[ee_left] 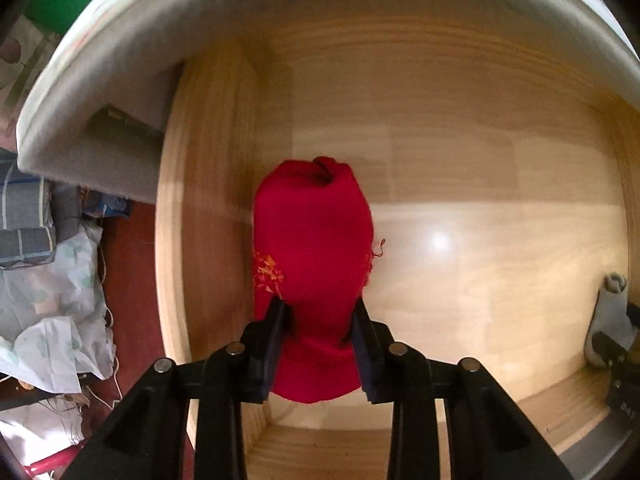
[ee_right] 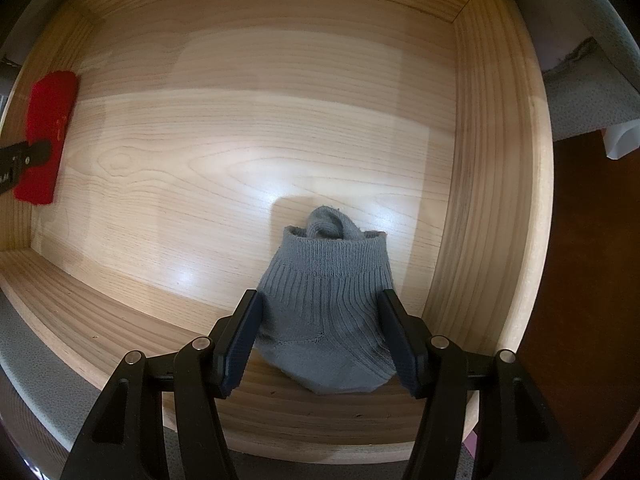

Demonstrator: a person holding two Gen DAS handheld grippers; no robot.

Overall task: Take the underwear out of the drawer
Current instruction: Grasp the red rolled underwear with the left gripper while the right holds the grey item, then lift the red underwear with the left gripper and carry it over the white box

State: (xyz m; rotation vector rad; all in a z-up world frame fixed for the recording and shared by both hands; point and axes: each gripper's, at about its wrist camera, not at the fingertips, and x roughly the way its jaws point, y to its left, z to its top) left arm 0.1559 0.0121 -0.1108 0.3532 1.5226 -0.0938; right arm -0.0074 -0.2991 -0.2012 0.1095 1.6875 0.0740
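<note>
While both garments lie in the wooden drawer (ee_right: 248,128), we see the red underwear (ee_left: 312,248) near its left wall, long axis running away from us, knotted end far — our left gripper (ee_left: 320,320) is clamped on its near end. Near the right wall the grey knitted underwear (ee_right: 324,304) points its ribbed band away too; our right gripper (ee_right: 320,320) stands apart, one finger either side of it, whether touching we cannot tell. Beyond the left wall lie crumpled cloths (ee_left: 52,300) on a dark red floor (ee_left: 128,280)
</note>
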